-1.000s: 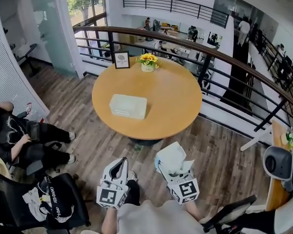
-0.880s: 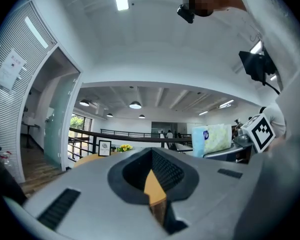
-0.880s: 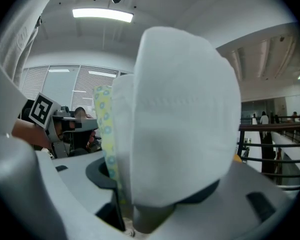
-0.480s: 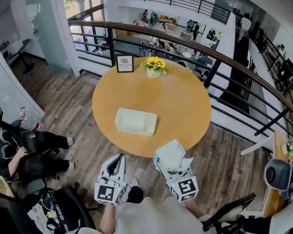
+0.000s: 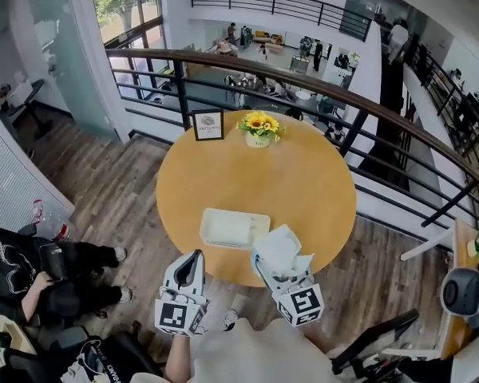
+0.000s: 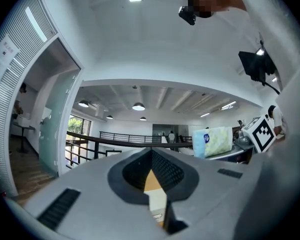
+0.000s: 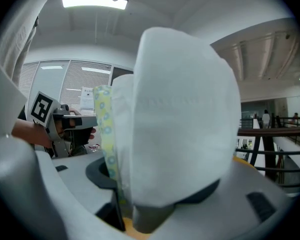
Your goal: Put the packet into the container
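A shallow white container (image 5: 231, 230) lies on the near part of a round wooden table (image 5: 255, 174). My right gripper (image 5: 281, 265) is shut on a soft white packet (image 5: 278, 250) with a yellow-patterned edge, held upright just right of the container over the table's front edge. In the right gripper view the packet (image 7: 185, 114) fills the space between the jaws. My left gripper (image 5: 195, 256) hovers just below the table edge, left of the packet, shut with nothing in it. In the left gripper view its jaws (image 6: 151, 151) meet at the tip, and the packet (image 6: 212, 141) shows at the right.
A sunflower vase (image 5: 258, 126) and a small framed sign (image 5: 208, 124) stand at the table's far edge. A curved railing (image 5: 303, 78) runs behind the table. A person (image 5: 32, 270) sits at the left. A chair (image 5: 463, 290) stands at the right.
The table and container have come closer to both grippers. The packet now overlaps the table's front edge beside the container. Both grippers hold the same stance.
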`<state>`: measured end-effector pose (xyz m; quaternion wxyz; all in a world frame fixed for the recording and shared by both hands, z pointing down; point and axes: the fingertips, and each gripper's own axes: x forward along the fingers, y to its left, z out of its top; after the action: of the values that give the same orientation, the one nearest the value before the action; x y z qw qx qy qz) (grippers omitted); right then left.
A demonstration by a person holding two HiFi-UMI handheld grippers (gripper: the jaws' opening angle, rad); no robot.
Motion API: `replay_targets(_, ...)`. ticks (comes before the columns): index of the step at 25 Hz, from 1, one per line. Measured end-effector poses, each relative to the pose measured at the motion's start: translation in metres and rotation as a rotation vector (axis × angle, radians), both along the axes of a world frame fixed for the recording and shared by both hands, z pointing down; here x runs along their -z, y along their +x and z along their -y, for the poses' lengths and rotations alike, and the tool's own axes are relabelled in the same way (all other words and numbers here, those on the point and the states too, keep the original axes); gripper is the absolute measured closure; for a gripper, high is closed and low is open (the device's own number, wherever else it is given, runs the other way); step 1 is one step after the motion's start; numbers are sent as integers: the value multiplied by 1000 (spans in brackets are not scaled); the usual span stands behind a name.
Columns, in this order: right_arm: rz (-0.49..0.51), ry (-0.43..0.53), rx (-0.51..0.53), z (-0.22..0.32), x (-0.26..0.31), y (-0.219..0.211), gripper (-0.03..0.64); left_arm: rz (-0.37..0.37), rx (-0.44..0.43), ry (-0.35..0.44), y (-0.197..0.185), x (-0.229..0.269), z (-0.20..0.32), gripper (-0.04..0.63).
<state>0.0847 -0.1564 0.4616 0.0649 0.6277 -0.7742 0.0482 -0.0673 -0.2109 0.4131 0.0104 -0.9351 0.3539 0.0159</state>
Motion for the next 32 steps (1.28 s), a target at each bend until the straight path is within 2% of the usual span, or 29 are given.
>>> replay_targets(6,-9,0,5,13,-1,-11,325,1,-16,-13,0,-6,17,591)
replay_targets(12,-6,-38,3,11,-8,-3,325,-15,-13,-24,10,-6,18,591)
replay_targets(16,-2,-82,32,10,-20,-3,325,-1,26,-67,5,-19,16,591)
replay_targets(21,14,-126,111,24,-30,-2,325,20,113,-102,1,-27,25,591)
replay_targets(25,25,-149,131,36,-39,3,325,38,176,-124,-6,-35,35,591)
replay_targets(30,36,-193,144,45,-52,8,325,117,194,-131,-4,-49,40,591)
replay_targets(32,37,-219,146,45,-57,9,325,126,196,-150,-3,-54,41,591)
